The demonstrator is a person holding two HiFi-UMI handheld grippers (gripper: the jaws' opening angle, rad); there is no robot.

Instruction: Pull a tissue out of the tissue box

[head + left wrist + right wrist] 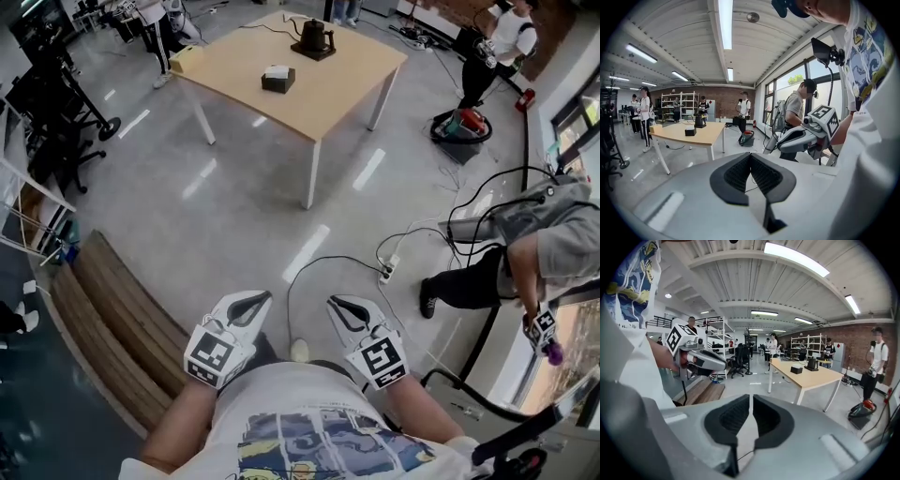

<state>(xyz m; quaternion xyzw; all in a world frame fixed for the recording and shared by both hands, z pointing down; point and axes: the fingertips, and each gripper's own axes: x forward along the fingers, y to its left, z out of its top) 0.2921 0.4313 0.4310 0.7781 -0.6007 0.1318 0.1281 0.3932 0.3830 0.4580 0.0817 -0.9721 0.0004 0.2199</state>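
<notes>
The tissue box [277, 80] is a small dark box with a white tissue on top, standing on a light wooden table [328, 84] far across the room. It also shows small in the left gripper view as the tissue box [690, 131] and in the right gripper view as the tissue box [796, 370]. My left gripper [253, 298] and right gripper [339, 302] are held side by side close to my body, well short of the table. Both point toward it. The left gripper [750, 157] is shut and empty. The right gripper [751, 399] is shut too, with nothing in it.
A black kettle on a tray [313, 39] shares the table. Grey floor lies between me and it, crossed by a black cable and a power strip [385, 274]. A wooden bench [122, 328] runs at the left. A person [525, 253] bends at the right; others stand beyond the table.
</notes>
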